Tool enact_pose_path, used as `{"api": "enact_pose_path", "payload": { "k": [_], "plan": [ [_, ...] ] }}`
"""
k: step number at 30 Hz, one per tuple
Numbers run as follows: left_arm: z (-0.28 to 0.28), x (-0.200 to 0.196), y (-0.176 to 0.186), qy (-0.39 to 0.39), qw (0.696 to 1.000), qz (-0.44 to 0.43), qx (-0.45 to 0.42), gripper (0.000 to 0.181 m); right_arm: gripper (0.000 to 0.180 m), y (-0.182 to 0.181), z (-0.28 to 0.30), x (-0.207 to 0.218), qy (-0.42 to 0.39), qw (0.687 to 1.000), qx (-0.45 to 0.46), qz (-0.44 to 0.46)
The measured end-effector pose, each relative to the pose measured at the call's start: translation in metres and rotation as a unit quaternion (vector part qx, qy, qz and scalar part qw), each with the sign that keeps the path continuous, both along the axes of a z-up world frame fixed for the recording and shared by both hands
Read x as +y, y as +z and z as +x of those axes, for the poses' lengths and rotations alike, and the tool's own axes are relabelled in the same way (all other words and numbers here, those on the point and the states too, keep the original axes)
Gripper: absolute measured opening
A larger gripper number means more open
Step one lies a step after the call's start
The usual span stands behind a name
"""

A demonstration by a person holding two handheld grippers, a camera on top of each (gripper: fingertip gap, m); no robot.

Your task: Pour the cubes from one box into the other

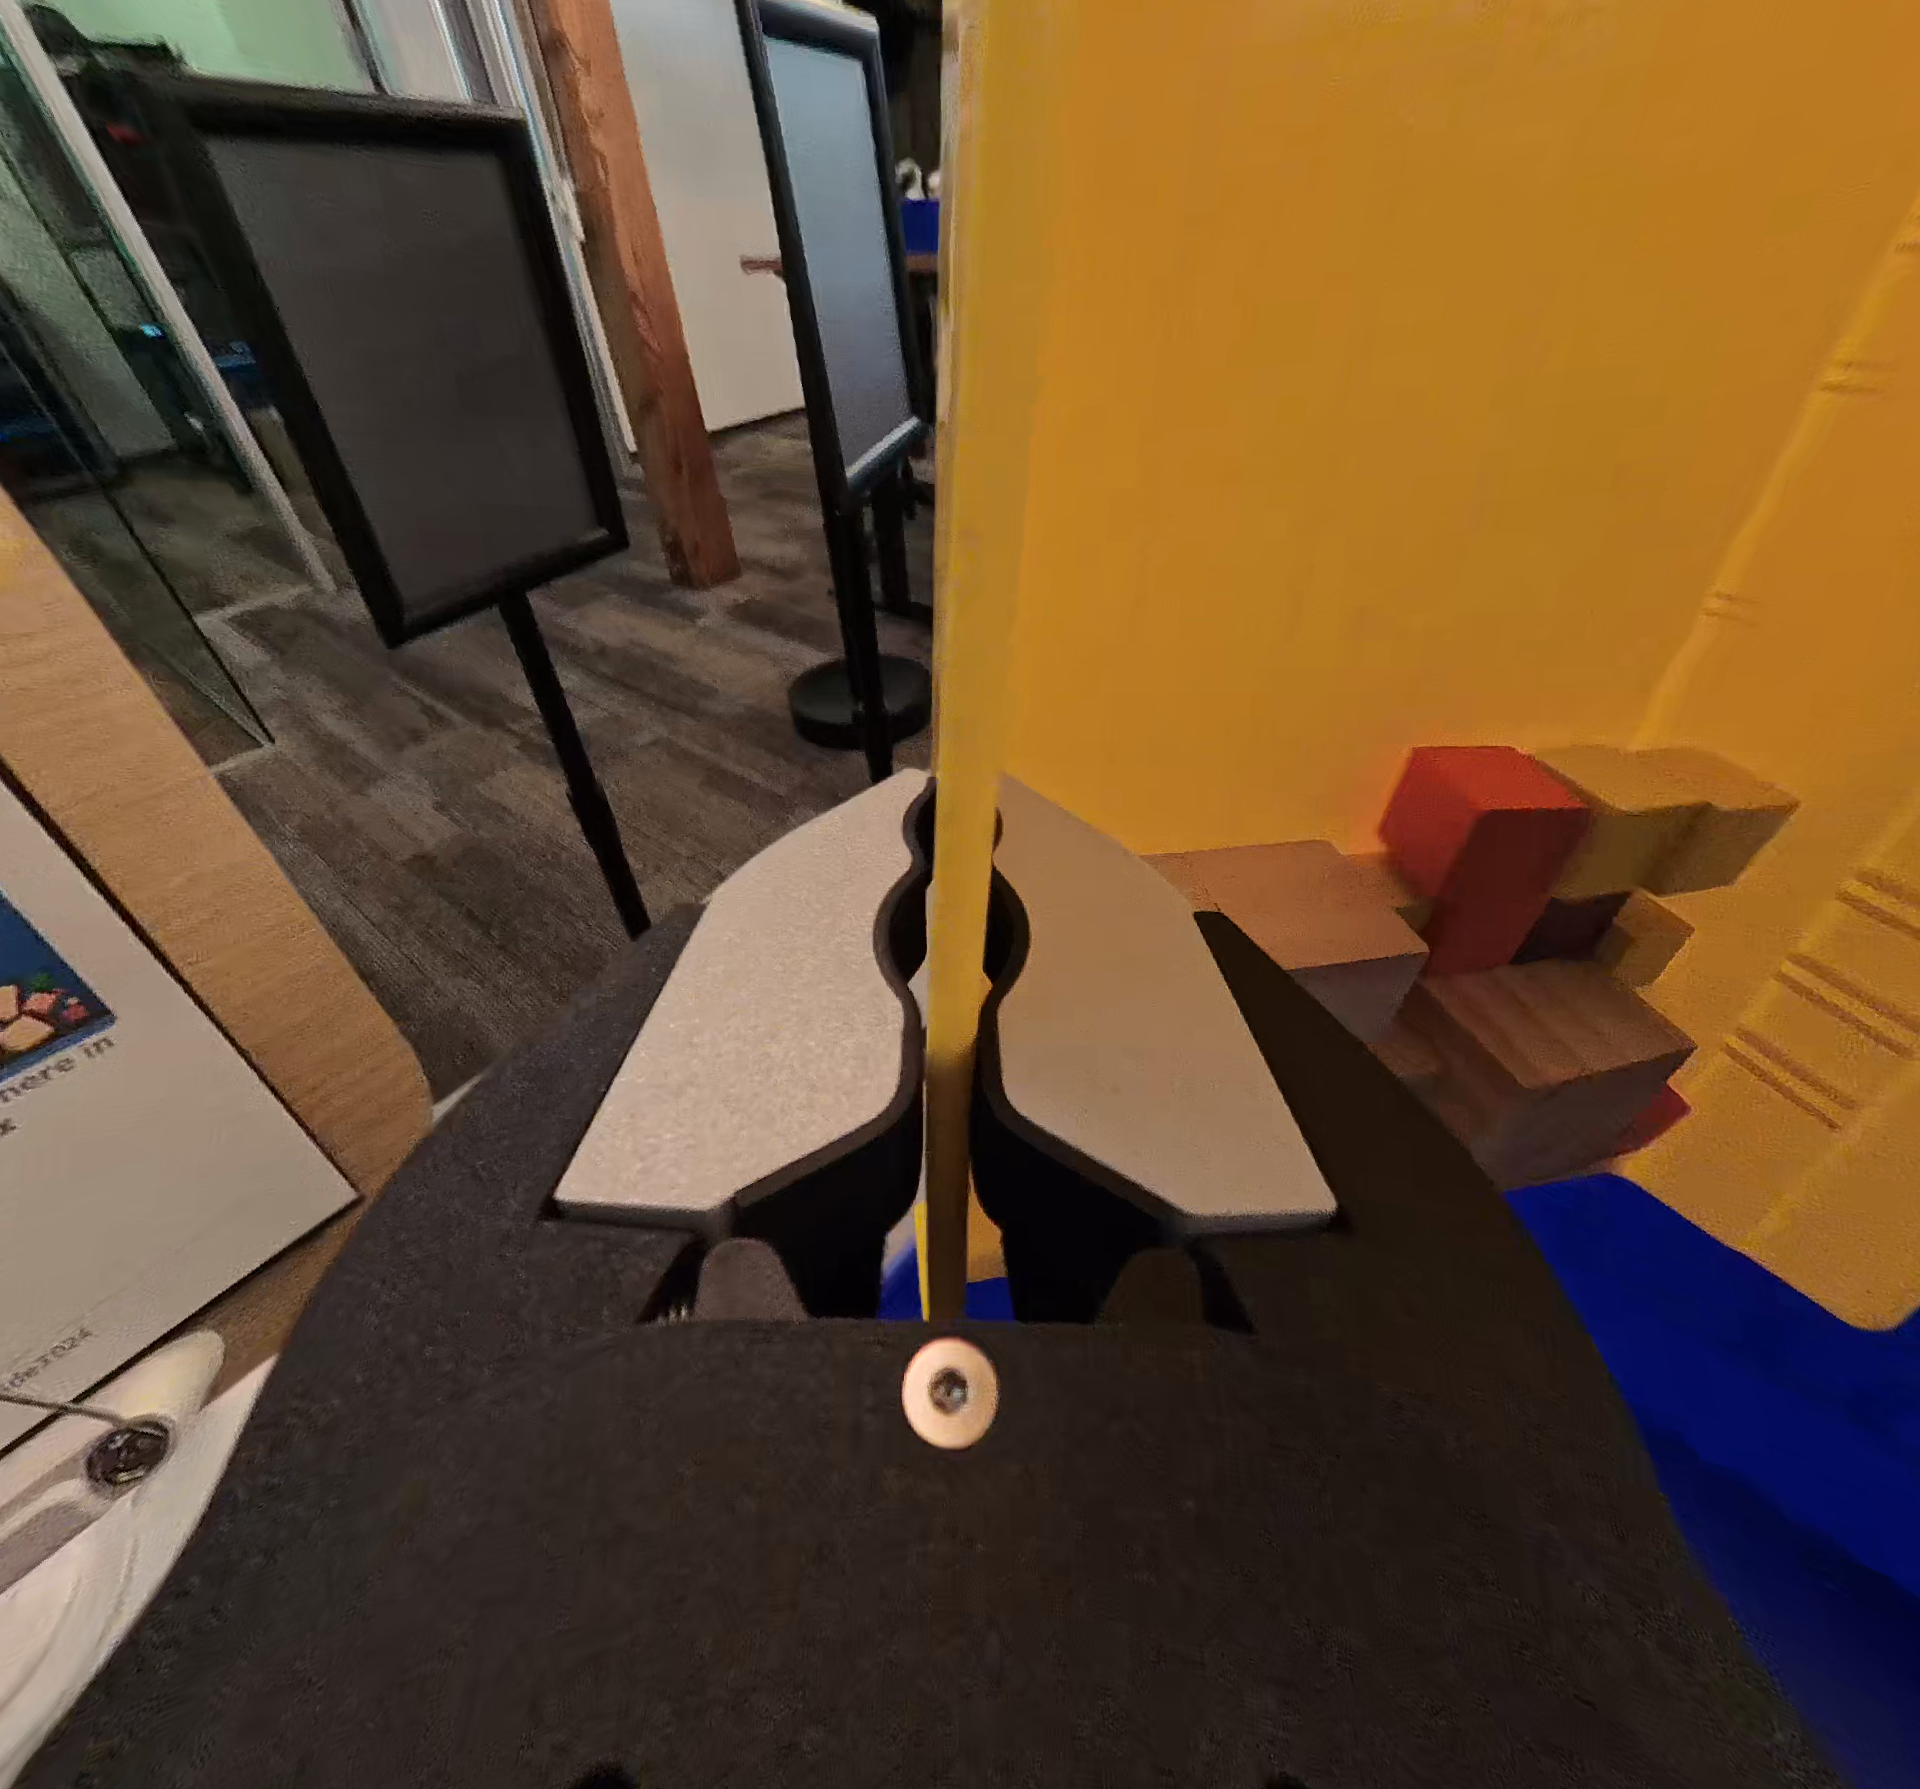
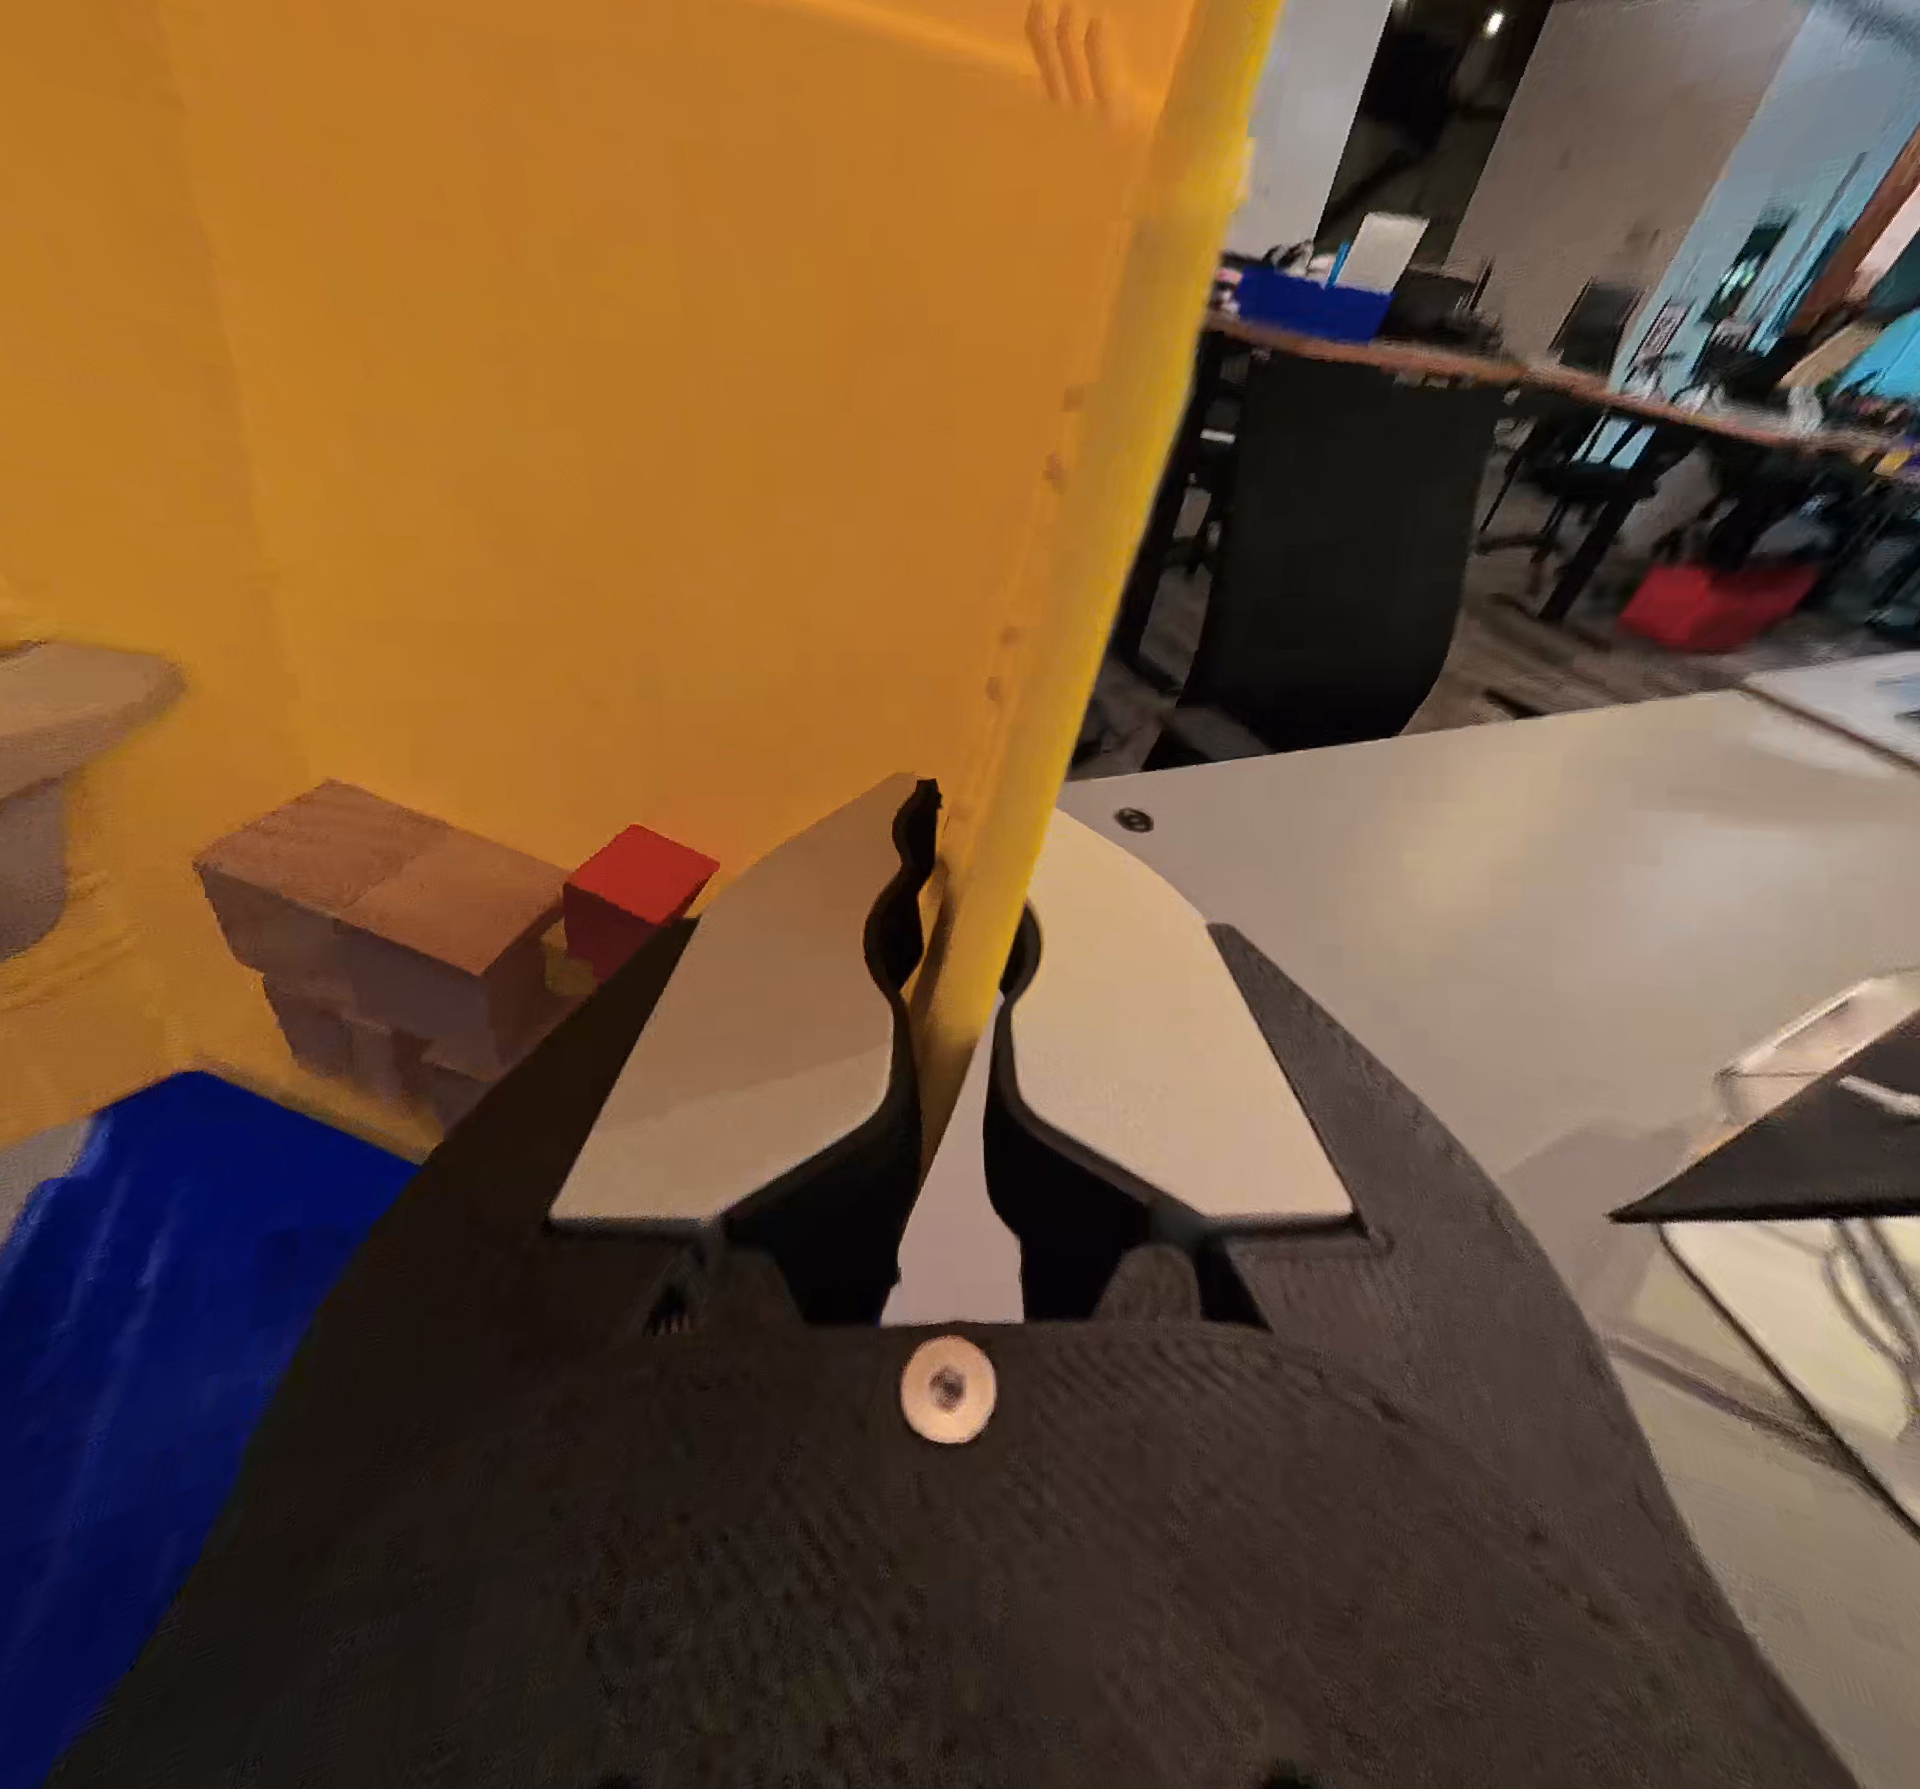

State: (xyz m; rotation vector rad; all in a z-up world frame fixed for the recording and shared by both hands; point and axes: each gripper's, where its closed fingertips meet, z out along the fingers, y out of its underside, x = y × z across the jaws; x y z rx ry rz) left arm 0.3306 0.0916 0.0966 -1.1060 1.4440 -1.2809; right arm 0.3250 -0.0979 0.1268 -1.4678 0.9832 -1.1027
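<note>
My left gripper (image 1: pixel 956 804) is shut on the left wall of a yellow box (image 1: pixel 1403 337). My right gripper (image 2: pixel 971 809) is shut on the right wall of the same yellow box (image 2: pixel 623 337). The box is tipped up steeply, its inside facing both cameras. Several cubes (image 1: pixel 1507 929), red, yellowish, purple and plain wood, are piled at its low edge. They also show in the right wrist view (image 2: pixel 416 929). A blue box (image 1: pixel 1714 1376) lies just below that edge, also seen in the right wrist view (image 2: pixel 156 1324).
A wooden table (image 1: pixel 156 856) with a white sheet (image 1: pixel 125 1116) is at left. Black sign stands (image 1: pixel 416 357) stand on the floor behind. A grey table (image 2: pixel 1507 908) with a dark object (image 2: pixel 1787 1157) at its right is at right. Desks and a red bin (image 2: pixel 1714 601) lie further back.
</note>
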Motion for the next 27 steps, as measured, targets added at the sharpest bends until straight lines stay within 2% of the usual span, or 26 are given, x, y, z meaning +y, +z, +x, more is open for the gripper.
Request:
{"api": "enact_pose_path", "payload": {
  "k": [3, 7, 10, 13, 16, 19, 22, 25, 27],
  "plan": [
    [0.003, 0.004, -0.012, 0.016, 0.999, -0.005, 0.044, 0.003, 0.007, -0.019, 0.009, 0.004, 0.003, 0.998, 0.056, 0.005],
    [-0.002, 0.006, -0.003, 0.005, 1.0, -0.013, -0.013, 0.003, 0.008, -0.005, -0.003, 0.006, 0.001, 1.0, -0.011, -0.015],
    [-0.001, 0.007, -0.011, 0.01, 1.0, -0.009, 0.022, 0.003, 0.008, -0.015, 0.001, 0.008, 0.005, 0.999, 0.039, 0.007],
    [-0.005, 0.009, -0.002, -0.004, 0.999, -0.025, -0.029, 0.003, 0.008, 0.0, -0.01, 0.01, -0.001, 0.999, -0.03, -0.015],
    [-0.006, 0.009, -0.008, 0.009, 1.0, -0.015, -0.003, 0.003, 0.008, -0.016, -0.006, 0.01, -0.001, 1.0, 0.018, 0.013],
    [-0.009, 0.009, -0.004, -0.001, 0.999, -0.016, -0.039, 0.003, 0.007, -0.008, -0.014, 0.009, -0.007, 0.999, -0.035, -0.001],
    [-0.007, 0.01, -0.013, 0.006, 1.0, -0.012, 0.001, 0.003, 0.007, -0.022, -0.008, 0.011, 0.0, 1.0, 0.02, 0.021],
    [-0.01, 0.012, -0.005, 0.004, 0.999, -0.015, -0.042, 0.003, 0.006, -0.01, -0.013, 0.011, -0.007, 0.999, -0.037, -0.003],
    [-0.006, 0.014, -0.015, 0.018, 1.0, -0.005, 0.003, 0.003, 0.007, -0.027, -0.002, 0.013, 0.002, 1.0, 0.023, 0.014]
  ]
}}
